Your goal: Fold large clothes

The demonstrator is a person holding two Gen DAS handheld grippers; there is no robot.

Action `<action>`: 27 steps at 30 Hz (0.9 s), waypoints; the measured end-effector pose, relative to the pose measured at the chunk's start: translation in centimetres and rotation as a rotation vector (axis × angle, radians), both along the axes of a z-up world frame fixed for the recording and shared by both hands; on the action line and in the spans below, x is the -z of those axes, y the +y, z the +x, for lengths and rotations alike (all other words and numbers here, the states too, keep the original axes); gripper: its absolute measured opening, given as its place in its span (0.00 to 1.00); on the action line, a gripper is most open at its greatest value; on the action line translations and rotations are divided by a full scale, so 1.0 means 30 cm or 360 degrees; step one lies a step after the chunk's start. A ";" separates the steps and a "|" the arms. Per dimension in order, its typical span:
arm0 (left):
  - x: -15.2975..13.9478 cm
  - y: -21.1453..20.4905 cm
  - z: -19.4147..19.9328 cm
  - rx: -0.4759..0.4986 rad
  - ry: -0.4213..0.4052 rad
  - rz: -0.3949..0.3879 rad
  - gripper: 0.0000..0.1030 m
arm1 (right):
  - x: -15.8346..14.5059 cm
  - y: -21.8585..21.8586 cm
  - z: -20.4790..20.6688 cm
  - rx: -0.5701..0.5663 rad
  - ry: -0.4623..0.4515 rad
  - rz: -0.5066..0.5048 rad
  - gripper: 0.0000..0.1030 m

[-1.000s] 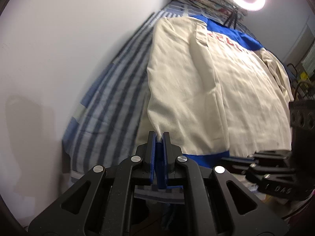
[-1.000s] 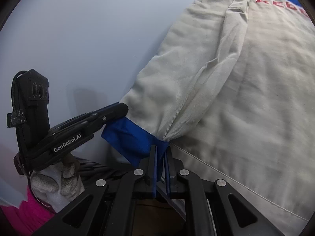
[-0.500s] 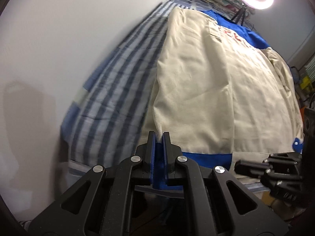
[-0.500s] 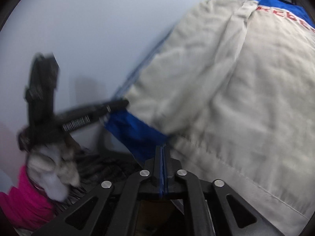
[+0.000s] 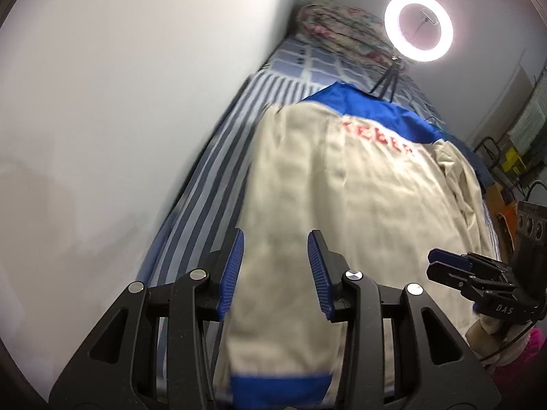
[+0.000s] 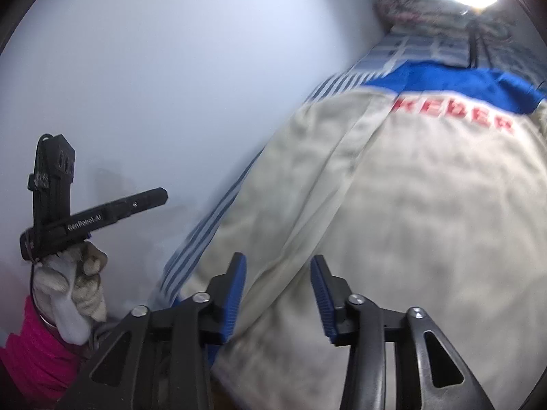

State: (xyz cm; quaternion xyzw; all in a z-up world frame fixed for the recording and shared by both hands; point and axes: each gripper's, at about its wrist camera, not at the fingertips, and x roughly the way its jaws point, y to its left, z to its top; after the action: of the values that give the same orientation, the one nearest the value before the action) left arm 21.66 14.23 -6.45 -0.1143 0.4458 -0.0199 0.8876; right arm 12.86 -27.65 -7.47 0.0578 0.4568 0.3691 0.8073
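Opening now after pinching the jacket (image 5: 359, 198) hem, left claw (image 5: 275, 270) and right claw (image 6: 278, 292) hold nothing.

our left gripper (image 5: 275, 270): jaws opening, blue pads apart, nothing pressed between them. our right gripper (image 6: 277, 290): likewise opening, pads apart. our left hand (image 6: 73, 283): gloved, pink sleeve (image 6: 30, 352).

A bed (image 5: 218, 157) with a blue-striped sheet is running along the white wall. A beige jacket (image 5: 342, 205) with blue trim is lying spread on it, with a patterned bundle (image 5: 338, 27) sitting at the far end.
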 end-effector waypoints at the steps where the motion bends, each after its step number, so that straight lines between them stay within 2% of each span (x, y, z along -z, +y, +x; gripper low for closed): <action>1: -0.015 -0.014 0.046 0.0031 -0.0002 0.0002 0.42 | -0.008 -0.011 0.042 0.0030 -0.0006 0.0011 0.51; 4: -0.043 -0.056 0.208 0.0089 -0.0003 0.0036 0.44 | -0.019 -0.024 0.155 0.0088 -0.0010 0.0033 0.52; 6: -0.039 -0.072 0.303 0.0111 0.0011 0.0044 0.44 | -0.015 -0.031 0.243 0.0127 -0.0010 0.0044 0.60; 10: 0.011 -0.052 0.478 0.0047 0.0045 0.0051 0.44 | 0.038 -0.032 0.394 0.0177 0.0037 0.0056 0.63; 14: 0.065 -0.005 0.583 0.0004 0.0068 0.0016 0.44 | 0.125 -0.024 0.582 0.0239 0.0122 0.0083 0.63; 18: 0.115 0.020 0.664 -0.0018 0.0064 0.0057 0.44 | 0.232 0.013 0.777 0.0286 0.0288 0.0217 0.63; 22: 0.182 0.056 0.737 -0.0044 0.0096 0.0024 0.44 | 0.339 0.084 0.902 0.0320 0.0366 0.0237 0.62; 23: 0.195 0.058 0.754 -0.0043 0.0103 0.0025 0.44 | 0.358 0.101 0.918 0.0313 0.0380 0.0234 0.60; 25: 0.221 0.058 0.787 -0.0037 0.0115 0.0017 0.44 | 0.392 0.132 0.950 0.0280 0.0413 0.0254 0.50; 26: 0.236 0.057 0.807 -0.0028 0.0123 0.0008 0.44 | 0.402 0.141 0.960 0.0258 0.0426 0.0268 0.26; 27: 0.244 0.055 0.819 -0.0025 0.0126 0.0005 0.44 | 0.411 0.151 0.966 0.0234 0.0439 0.0274 0.09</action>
State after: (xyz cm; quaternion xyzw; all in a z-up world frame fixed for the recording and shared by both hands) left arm 46.22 15.88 -13.77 -0.1171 0.4796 -0.0075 0.8696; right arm 41.85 -23.12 -19.81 0.2101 0.5243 0.3355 0.7539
